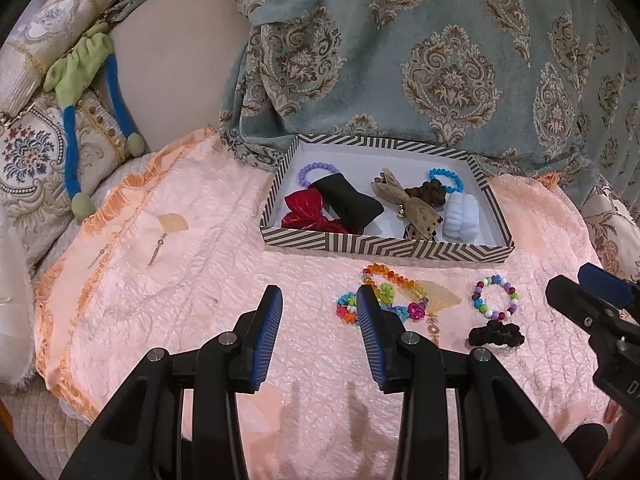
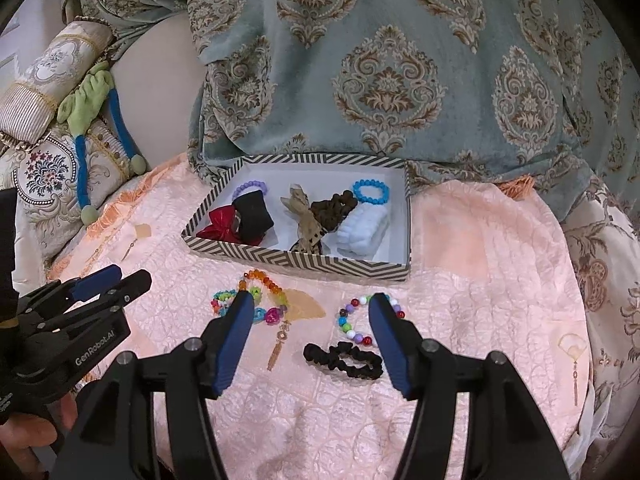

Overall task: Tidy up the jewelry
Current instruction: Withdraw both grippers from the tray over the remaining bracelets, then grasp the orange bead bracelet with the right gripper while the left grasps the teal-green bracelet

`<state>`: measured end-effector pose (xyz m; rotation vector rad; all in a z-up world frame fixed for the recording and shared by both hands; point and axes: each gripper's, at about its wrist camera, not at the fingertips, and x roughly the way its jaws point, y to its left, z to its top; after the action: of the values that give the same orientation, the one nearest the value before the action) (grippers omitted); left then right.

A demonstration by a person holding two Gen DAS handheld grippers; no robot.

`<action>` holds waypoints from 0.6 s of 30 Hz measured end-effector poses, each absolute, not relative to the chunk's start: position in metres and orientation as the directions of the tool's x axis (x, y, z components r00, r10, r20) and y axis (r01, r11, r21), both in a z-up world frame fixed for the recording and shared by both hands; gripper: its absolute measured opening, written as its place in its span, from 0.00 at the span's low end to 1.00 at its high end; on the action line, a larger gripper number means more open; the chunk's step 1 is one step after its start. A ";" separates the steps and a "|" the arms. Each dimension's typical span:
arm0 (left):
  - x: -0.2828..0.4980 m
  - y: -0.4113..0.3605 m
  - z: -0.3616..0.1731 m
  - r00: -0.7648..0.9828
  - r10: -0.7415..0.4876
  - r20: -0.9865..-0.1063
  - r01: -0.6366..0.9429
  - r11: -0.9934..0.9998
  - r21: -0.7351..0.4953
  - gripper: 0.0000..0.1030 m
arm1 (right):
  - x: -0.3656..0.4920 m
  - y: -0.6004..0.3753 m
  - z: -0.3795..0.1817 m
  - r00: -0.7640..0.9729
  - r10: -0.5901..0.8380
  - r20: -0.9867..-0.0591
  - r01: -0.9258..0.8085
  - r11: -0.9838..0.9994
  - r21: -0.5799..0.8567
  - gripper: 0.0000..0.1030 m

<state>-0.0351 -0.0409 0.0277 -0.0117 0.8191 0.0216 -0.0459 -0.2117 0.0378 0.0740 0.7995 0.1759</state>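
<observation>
We see the jewelry still to be sorted lying loose on a peach quilted satin cloth (image 2: 480, 264), just in front of the box. A bracelet of round multicoloured beads (image 2: 362, 320) sits between the fingers of our right gripper (image 2: 310, 322), which hangs above it with jaws spread wide and empty, seemingly lined up to pick it. A black ruffled fabric scrunchie (image 2: 344, 360) lies just nearer us. To the left, a tangle of bright rainbow bead bracelets (image 2: 256, 300) rests beside a tasselled gold pendant (image 2: 280, 344).

Our left gripper (image 1: 318, 304) also stands wide and empty over bare cloth, left of that tangle.

The shallow chevron-striped cardboard box (image 2: 296, 264) already holds a lilac bead bracelet (image 2: 250, 188), a red velvet bow (image 2: 222, 222), a black fabric band (image 2: 252, 212), a tan patterned ribbon bow (image 2: 302, 212), a brown scrunchie (image 2: 334, 206), a blue bead bracelet (image 2: 370, 192) and a white fluffy band (image 2: 362, 230).
</observation>
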 end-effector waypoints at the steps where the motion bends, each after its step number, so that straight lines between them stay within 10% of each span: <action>1: -0.034 -0.041 0.027 0.694 -0.007 -0.720 -0.009 1.000 -0.018 0.21 | -0.046 -0.211 0.037 0.681 0.185 -0.709 -0.131 0.983 0.132 0.61; 18: -0.024 -0.038 0.009 0.660 -0.027 -0.751 -0.003 0.999 -0.038 0.21 | -0.039 -0.215 0.021 0.648 0.199 -0.735 -0.128 0.980 0.152 0.61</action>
<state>-0.0241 -0.0380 0.0089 -0.0369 0.8498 -0.0137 -0.0388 -0.2146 0.0214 0.0893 0.8463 0.1863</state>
